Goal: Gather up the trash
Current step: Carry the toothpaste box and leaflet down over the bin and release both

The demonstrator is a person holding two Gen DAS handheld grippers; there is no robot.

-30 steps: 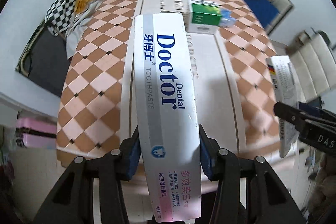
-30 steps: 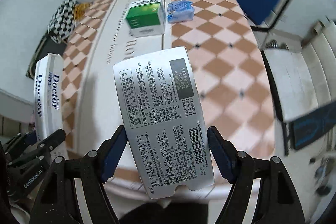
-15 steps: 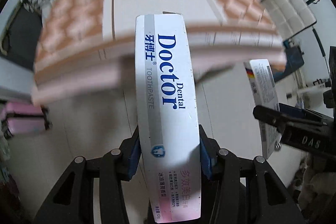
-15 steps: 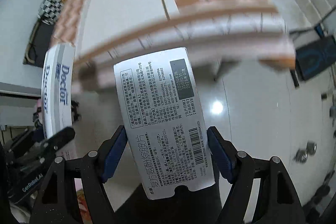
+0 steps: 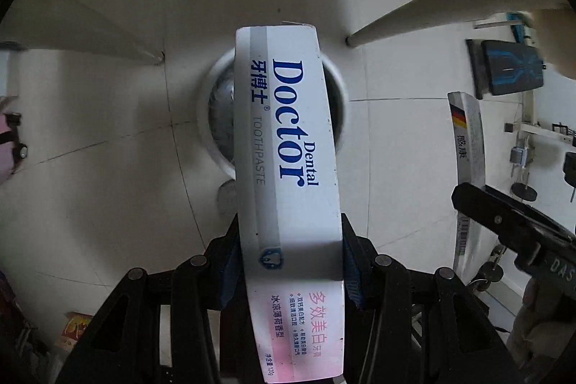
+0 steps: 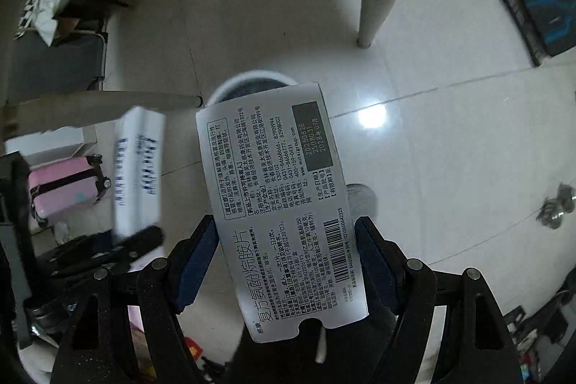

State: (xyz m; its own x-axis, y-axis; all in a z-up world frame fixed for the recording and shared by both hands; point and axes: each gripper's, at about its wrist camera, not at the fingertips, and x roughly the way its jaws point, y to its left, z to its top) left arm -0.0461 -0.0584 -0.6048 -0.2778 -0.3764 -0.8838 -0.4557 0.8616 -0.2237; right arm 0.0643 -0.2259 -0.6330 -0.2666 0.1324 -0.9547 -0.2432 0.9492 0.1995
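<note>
Left wrist view: our left gripper (image 5: 289,261) clamps the toothpaste box (image 5: 288,146), its far end over the white bin (image 5: 340,85) on the floor, while our right gripper (image 6: 286,258) clamps the medicine box (image 6: 277,189) just short of the bin's rim.

Round bin (image 5: 340,103): mostly hidden behind toothpaste box (image 5: 288,150); contents indistinct. Toothpaste box's near end: cut off by frame edge.
</note>
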